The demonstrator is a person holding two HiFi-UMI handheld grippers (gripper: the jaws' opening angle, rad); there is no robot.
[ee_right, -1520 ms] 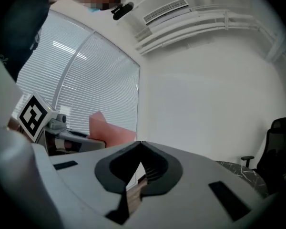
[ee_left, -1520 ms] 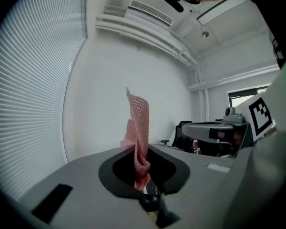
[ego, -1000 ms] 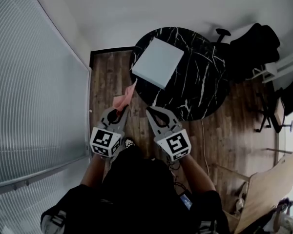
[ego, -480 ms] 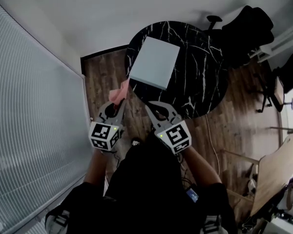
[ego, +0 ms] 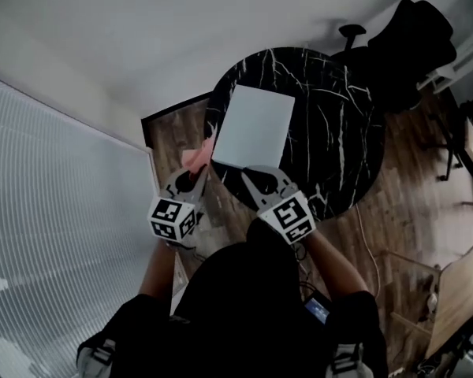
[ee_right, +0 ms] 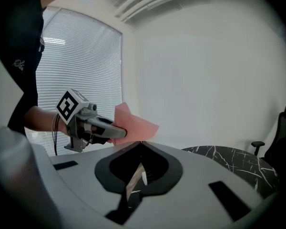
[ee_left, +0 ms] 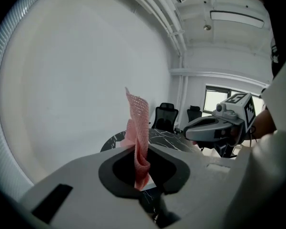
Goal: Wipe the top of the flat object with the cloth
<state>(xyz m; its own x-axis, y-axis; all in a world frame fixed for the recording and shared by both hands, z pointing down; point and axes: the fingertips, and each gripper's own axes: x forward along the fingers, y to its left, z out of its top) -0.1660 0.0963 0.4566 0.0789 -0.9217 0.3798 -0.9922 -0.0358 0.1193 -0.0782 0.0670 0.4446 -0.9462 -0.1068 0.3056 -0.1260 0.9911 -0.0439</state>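
**Cloth and flat panel at the tabletop's edge.** The pink cloth [ego: 199, 154] is pinched between the closed jaws of the left gripper [ego: 194, 176]. In the left gripper view the cloth [ee_left: 138, 123] rises upright from the gripper [ee_left: 142, 149] as a folded, netted strip, with a lower fold hanging in the opening behind the fingertips. In the head view the cloth sits just beside the near left corner of the pale flat panel [ego: 252, 128]; whether the two touch cannot be told.

The panel lies flat on the round black tabletop [ego: 339, 140], which is veined in white. It is set toward the tabletop's left side, with its near left corner reaching the rim.

The right gripper [ego: 251, 176] is held over the panel's near edge, close beside the left gripper. In the right gripper view its jaws [ee_right: 140, 142] are brought together tip to tip with nothing between them. The same view shows the left gripper [ee_right: 115, 133] from the side, with the cloth [ee_right: 136, 126] projecting from it, and part of the tabletop [ee_right: 233, 159] to the right.

Both grippers carry marker cubes and are held by a person in dark clothing [ego: 236, 305]. Around the tabletop are a wooden floor [ego: 394, 203], black office chairs [ego: 414, 38], a white wall [ego: 142, 30] and window blinds [ego: 55, 235].
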